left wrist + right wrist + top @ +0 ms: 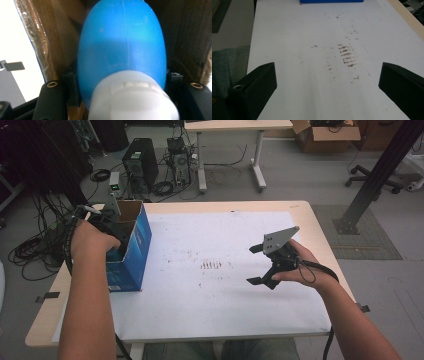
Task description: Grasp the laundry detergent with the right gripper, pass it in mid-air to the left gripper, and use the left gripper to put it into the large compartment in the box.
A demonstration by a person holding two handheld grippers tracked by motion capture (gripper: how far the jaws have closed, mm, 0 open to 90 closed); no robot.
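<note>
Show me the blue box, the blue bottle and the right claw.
blue box (131, 257): high view, its outer side wall.
blue bottle (122, 45): left gripper view, its blue body.
right claw (256, 265): high view, midway between its open jaw tips.

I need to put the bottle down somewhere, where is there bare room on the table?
Bare: the white sheet between the blue box and the right gripper, and its near strip. Crowded: the box corner, where the left gripper reaches inside.

Left gripper (107, 237) lowered, fingers clamped; right gripper (257, 265) raised, fingers spread
</note>
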